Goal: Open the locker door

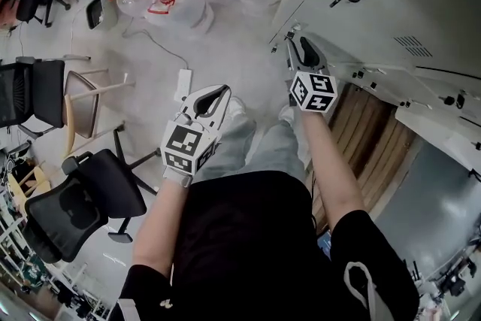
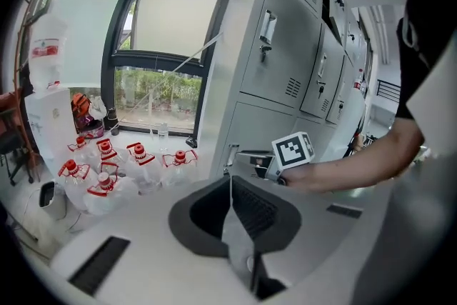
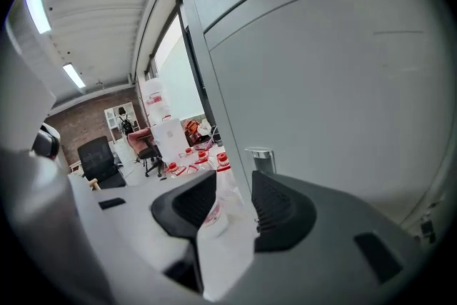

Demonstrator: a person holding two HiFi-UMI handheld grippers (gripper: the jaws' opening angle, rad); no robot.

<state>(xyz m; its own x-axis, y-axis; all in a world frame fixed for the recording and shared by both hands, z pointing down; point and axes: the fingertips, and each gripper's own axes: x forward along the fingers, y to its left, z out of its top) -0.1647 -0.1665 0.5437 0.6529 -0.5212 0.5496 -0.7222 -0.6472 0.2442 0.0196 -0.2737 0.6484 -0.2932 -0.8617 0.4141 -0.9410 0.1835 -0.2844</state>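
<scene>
Grey sheet-metal locker door (image 3: 321,82) faces the right gripper (image 3: 233,189), ribbed jaws apart; left gripper (image 2: 230,182) jaws together.

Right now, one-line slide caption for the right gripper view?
Right claw, jaws apart and empty, near the small silver metal handle on the pale grey metal locker door.

No word, number or brand can be read anywhere. The left cube (image 1: 185,146) on the left gripper (image 1: 225,90) and the right cube (image 1: 313,92) on the right gripper (image 1: 290,35) carry black-and-white square codes, which are patterns and not letters. Ahead of the left gripper, high to its left, a big upturned bottle (image 2: 44,46) bears a red label — its print is too small to make out.
</scene>
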